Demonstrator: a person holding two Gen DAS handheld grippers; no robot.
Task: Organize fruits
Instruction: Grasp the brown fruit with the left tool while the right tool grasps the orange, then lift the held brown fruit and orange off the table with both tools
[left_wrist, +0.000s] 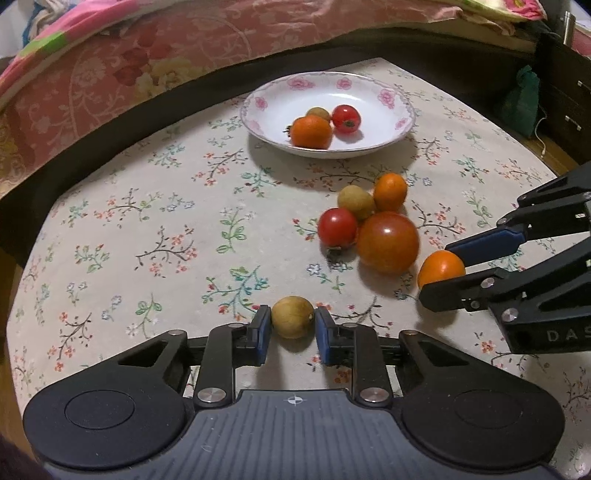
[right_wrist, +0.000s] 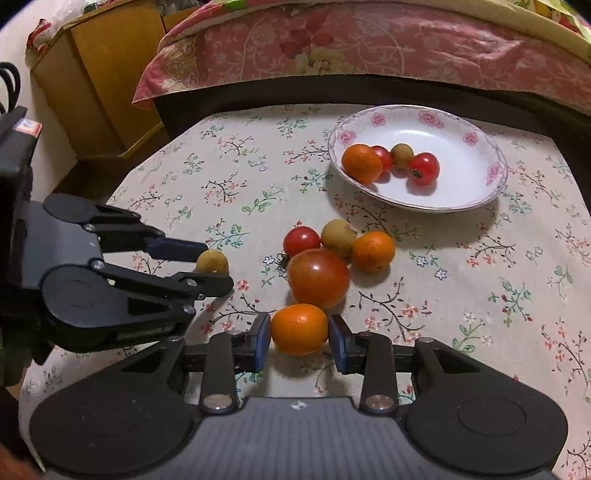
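Home bedroom: bed w/ pink floral quilt (left_wrist: 155, 62) right behind a small table w/ flowered tablecloth (left_wrist: 155, 236), wooden cabinet (right_wrist: 99, 74) beside it, floral china plate (right_wrist: 476, 155) w/ fruit.

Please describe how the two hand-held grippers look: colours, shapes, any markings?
Both the left hand-held gripper and the right hand-held gripper are matte black linkages with silver rivets, blue finger pads, round side discs and a ribbed grey centre plate. The right one bears pale letters "DAS".
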